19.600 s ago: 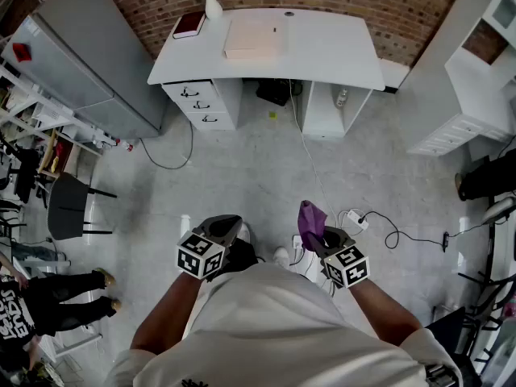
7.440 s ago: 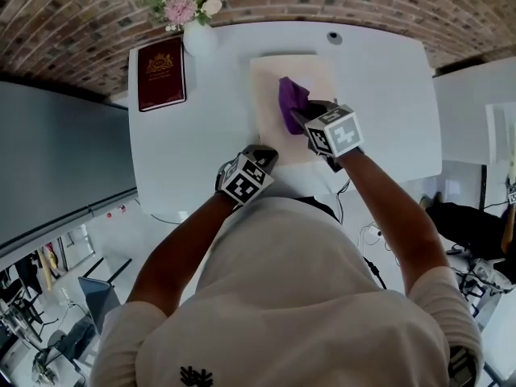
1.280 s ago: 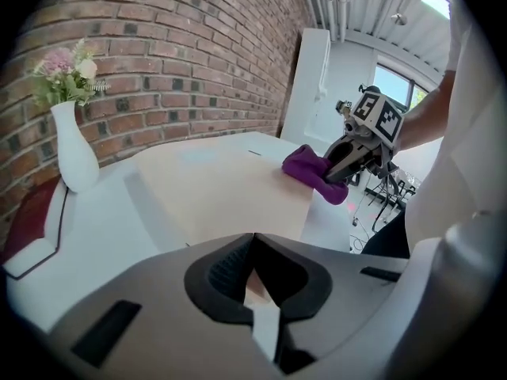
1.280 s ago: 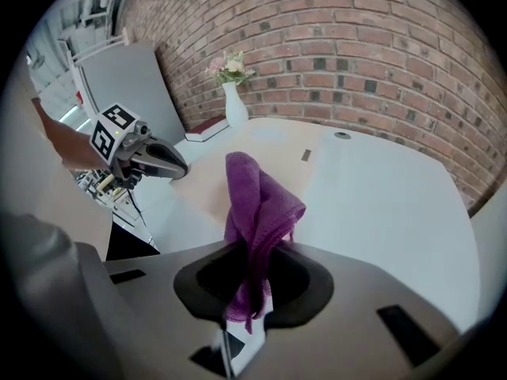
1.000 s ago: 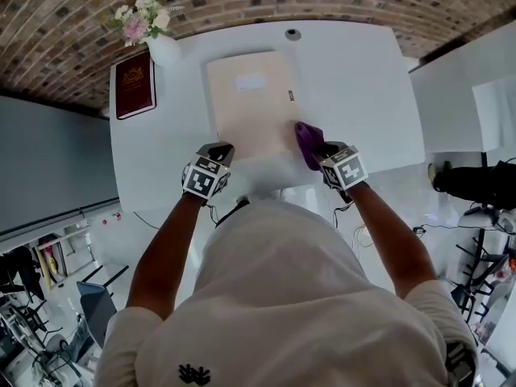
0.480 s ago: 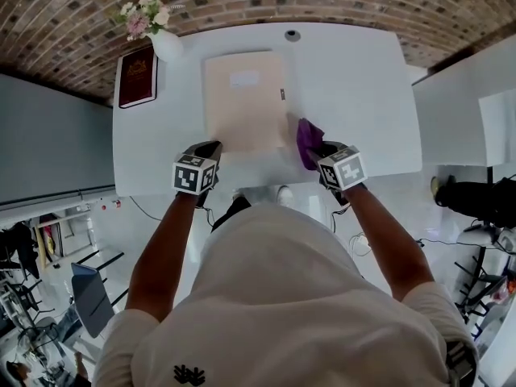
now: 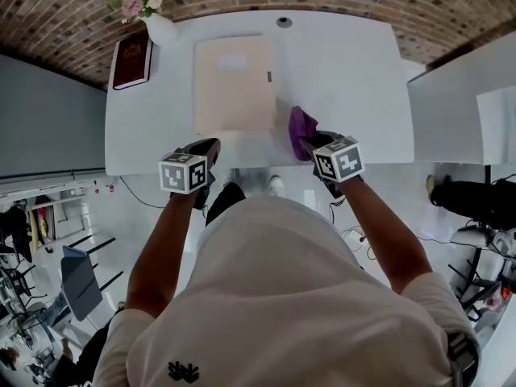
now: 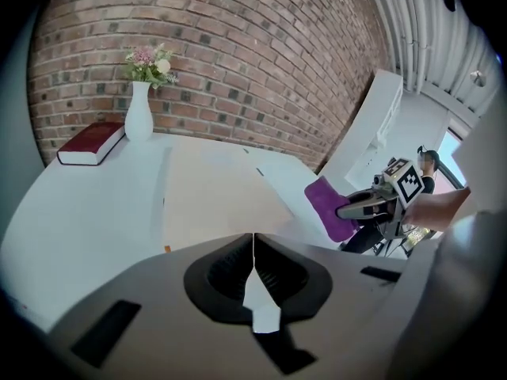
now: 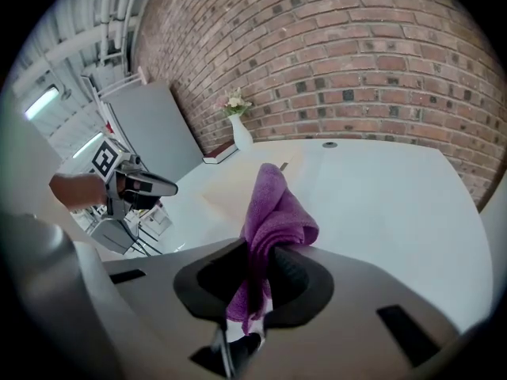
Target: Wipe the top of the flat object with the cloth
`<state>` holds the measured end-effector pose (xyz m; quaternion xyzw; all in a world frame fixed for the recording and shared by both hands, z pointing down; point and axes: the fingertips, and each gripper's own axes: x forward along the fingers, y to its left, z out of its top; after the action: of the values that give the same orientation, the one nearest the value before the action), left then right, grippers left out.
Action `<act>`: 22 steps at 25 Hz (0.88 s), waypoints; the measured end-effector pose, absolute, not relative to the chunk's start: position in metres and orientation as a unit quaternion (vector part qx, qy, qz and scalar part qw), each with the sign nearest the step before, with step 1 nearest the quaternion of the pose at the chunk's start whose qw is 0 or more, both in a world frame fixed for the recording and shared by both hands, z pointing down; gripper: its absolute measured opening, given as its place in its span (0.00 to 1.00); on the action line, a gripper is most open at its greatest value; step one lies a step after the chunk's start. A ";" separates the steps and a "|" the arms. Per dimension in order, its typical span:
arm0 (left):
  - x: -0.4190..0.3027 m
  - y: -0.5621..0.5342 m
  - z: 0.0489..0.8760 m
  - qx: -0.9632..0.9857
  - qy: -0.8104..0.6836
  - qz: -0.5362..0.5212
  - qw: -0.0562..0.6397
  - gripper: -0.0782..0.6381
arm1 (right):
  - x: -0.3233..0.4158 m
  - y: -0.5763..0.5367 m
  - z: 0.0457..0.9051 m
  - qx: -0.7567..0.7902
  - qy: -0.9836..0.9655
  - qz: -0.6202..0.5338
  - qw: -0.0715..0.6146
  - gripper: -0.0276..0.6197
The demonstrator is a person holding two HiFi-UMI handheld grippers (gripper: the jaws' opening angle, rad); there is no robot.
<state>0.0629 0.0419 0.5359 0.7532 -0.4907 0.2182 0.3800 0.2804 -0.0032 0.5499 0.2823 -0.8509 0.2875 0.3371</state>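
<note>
Cloth (image 7: 300,127) is purple, of a fine pile, bunched into a loose fold. The flat object (image 7: 234,83) is a pale beige rectangle with a lighter label near its far end and a small dark mark at its right edge. It lies flat on the white desk (image 7: 347,79), upper centre of the head view.

The right gripper view shows the right gripper (image 9: 255,279) clenched on the cloth, whose fold stands up above the jaws. The head view shows only the cloth's top, just right of the flat object's lower right corner, over bare desk. Contact with the desk cannot be confirmed.

The left gripper view shows the left gripper (image 8: 253,271) with jaws pressed together and nothing between them. In the head view it sits at the desk's near edge, below the flat object's lower left corner.

A dark red book (image 7: 131,59) and a white vase (image 7: 160,29) of flowers stand at the upper left.
</note>
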 end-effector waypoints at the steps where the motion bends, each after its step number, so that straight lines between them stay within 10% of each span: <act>1: 0.068 0.046 0.533 0.754 -0.490 0.216 0.381 0.14 | 0.282 0.000 0.549 0.281 -0.852 0.287 0.335 0.18; 22: 0.100 0.090 0.514 0.752 -0.487 0.201 0.395 0.14 | 0.285 0.035 0.532 0.252 -0.868 0.276 0.327 0.17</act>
<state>0.1003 0.0901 0.5143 0.7524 -0.4872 0.2012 0.3951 0.2849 0.0349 0.5321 0.2523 -0.8678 0.2757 0.3275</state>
